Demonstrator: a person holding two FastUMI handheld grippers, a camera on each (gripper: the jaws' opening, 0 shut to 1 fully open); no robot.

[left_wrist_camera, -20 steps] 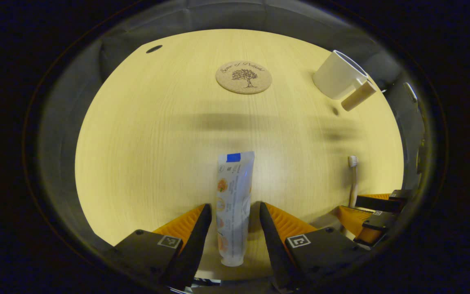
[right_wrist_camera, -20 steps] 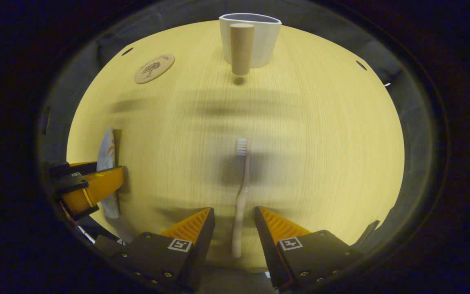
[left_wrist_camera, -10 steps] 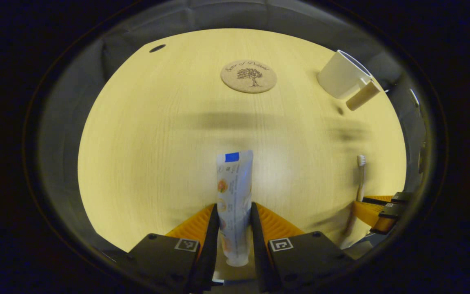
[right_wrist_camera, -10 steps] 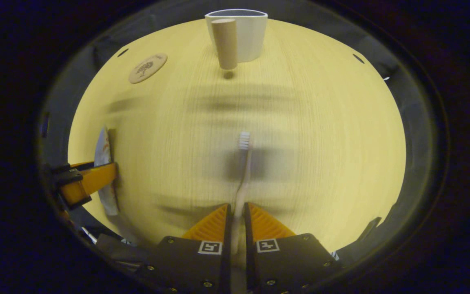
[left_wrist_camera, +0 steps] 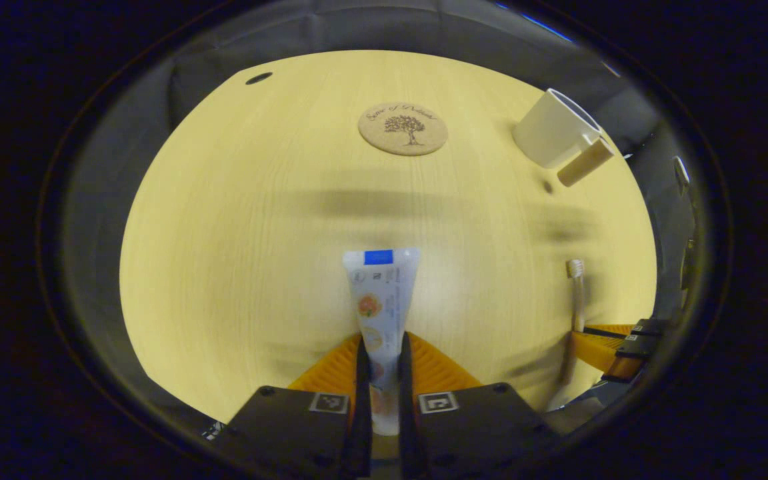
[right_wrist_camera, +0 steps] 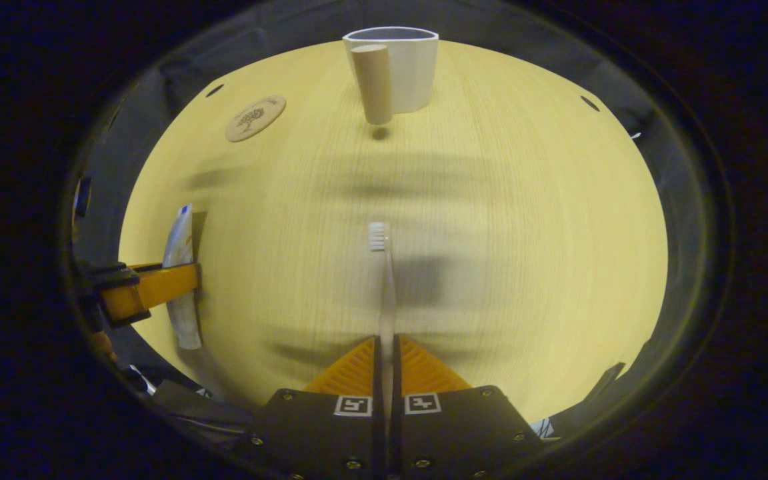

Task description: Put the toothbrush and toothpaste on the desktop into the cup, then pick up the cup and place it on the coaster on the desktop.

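We had both grippers low over the desk [left_wrist_camera: 237, 220], each pointing forward along its catch. The left gripper [left_wrist_camera: 379, 363] had its jaws pinched narrow on the toothpaste [left_wrist_camera: 376, 300], with the tube's crimped end sticking out toward 12 o'clock and its cap end tucked down between the fingers. The right gripper [right_wrist_camera: 386, 360] was clamped nearly closed on the toothbrush [right_wrist_camera: 384, 280] handle, bristles out at 12. From the right gripper view, the left gripper sat at 9 o'clock; from the left gripper view, the right one was at 4 o'clock, partly cut off at the edge. The cup [right_wrist_camera: 405, 67] stood at 12 in the right gripper view, coaster [right_wrist_camera: 255, 118] around 11. We couldn't tell whether either item had lifted off the desk.
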